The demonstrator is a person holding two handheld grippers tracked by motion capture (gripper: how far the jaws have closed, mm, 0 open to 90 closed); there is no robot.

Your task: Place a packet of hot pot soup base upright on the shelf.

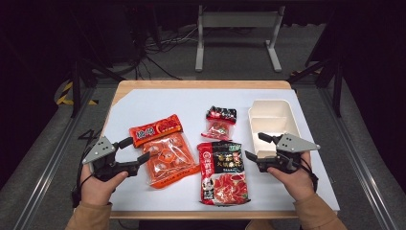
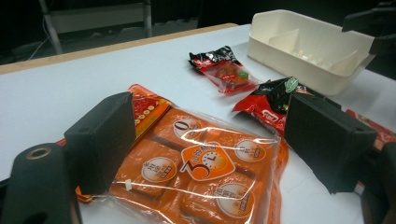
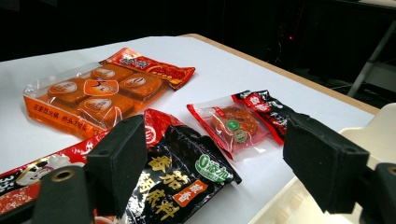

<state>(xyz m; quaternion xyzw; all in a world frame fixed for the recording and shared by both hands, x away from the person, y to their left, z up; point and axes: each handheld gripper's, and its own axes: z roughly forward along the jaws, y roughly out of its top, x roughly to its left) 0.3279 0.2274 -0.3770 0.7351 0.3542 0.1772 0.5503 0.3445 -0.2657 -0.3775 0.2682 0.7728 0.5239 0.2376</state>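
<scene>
Orange packet [image 1: 163, 152] flat on tabletop [image 1: 143, 103], just ahead of left gripper [image 1: 135, 150], near edge between its released jaws. Black-and-red pouch [image 1: 222, 172] flat just ahead of right gripper [image 1: 254, 146], likewise released and empty. Small red sachet [image 1: 219, 123] farther out, between both grippers; cream divided box [image 1: 271, 120] directly beyond right gripper. Judged step: approach for first pick. Lower left gripper until one jaw slides under packet edge; pinch sealed border, not soft centre. Lift level. Keep right gripper clear of box rim.
</scene>
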